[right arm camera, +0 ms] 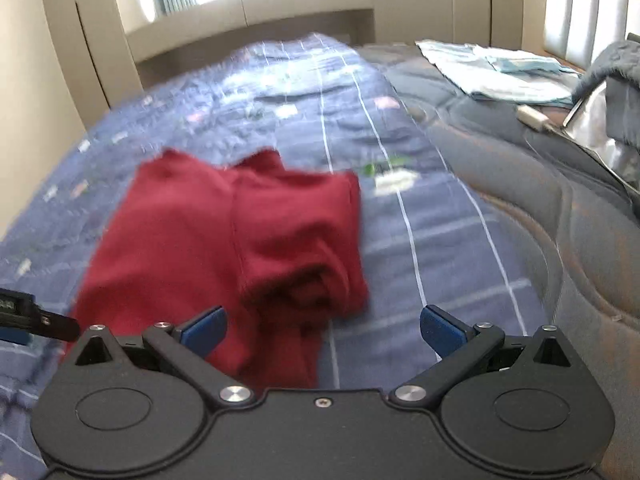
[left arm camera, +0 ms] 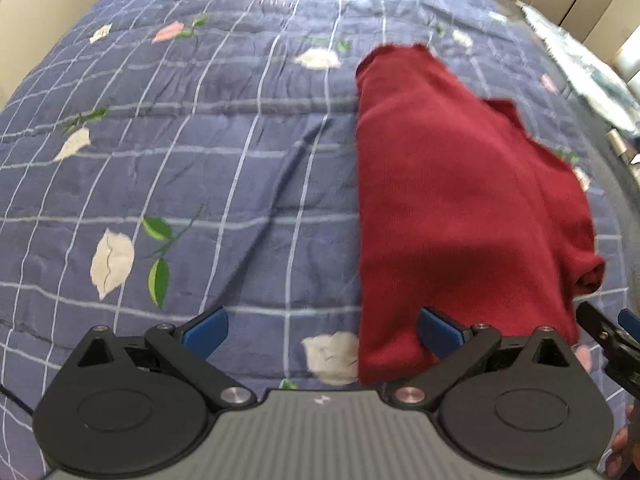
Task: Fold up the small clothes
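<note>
the red garment (left arm camera: 460, 200) lies partly folded on the bed (left arm camera: 200, 160). the left claw (left arm camera: 322, 332) and right claw (right arm camera: 322, 332) hang released near its closest edge. best to pinch both near corners evenly before folding over.

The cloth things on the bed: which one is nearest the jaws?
The red garment. It lies on the blue quilt right in front of both open grippers, while the pale folded cloths sit far off at the bed's other end.
</note>
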The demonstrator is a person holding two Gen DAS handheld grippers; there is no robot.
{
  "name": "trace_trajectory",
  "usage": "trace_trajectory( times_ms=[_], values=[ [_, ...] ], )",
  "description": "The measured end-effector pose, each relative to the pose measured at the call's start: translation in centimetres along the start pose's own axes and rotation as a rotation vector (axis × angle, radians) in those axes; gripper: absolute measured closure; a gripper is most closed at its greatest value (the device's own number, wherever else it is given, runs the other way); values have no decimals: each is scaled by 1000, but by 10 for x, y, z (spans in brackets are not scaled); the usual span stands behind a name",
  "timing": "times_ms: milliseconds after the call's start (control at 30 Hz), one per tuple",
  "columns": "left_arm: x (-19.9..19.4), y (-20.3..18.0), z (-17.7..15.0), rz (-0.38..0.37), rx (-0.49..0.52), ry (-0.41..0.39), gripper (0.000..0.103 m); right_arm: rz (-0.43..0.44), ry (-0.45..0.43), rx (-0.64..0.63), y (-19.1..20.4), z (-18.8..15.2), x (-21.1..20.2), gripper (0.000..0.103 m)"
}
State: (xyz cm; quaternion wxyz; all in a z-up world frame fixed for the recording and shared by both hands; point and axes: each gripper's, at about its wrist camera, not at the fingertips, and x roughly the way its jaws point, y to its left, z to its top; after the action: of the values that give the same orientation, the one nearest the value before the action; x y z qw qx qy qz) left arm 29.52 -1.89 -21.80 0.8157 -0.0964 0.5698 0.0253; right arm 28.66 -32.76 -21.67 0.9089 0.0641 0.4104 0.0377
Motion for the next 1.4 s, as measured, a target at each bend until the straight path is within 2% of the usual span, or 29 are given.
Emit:
trace_trajectory(
  times_ms=[133, 233, 300, 567, 800, 1067, 1167, 1267, 1400],
  values=[
    [-1, -8, 12, -17, -24, -34, 0, -43, 41, 62, -13, 20, 30, 1],
    [7, -19, 25, -13, -27, -42, 0, -77, 173, 92, -20, 34, 60, 1],
    [11, -27, 33, -12, -28, -47, 0, -65, 229, 118, -25, 36, 73, 1],
    [28, -44, 55, 8, -17, -36, 0, -19, 250, 140, -34, 34, 77, 0],
    [32, -45, 63, 14, -64, -16, 0, 19, 295, 117, -38, 41, 81, 0],
    [32, -44, 78, 21, -106, -2, 0, 26, 389, 81, -37, 57, 83, 0],
    [33, -41, 85, 19, -117, -3, 0, 38, 377, 35, -33, 67, 79, 0],
    [37, -38, 92, 18, -111, 6, 0, 106, 327, 28, -35, 76, 80, 0],
    [46, -34, 100, -5, -108, 25, 0, 220, 301, 125, -45, 87, 97, 0]
  ],
)
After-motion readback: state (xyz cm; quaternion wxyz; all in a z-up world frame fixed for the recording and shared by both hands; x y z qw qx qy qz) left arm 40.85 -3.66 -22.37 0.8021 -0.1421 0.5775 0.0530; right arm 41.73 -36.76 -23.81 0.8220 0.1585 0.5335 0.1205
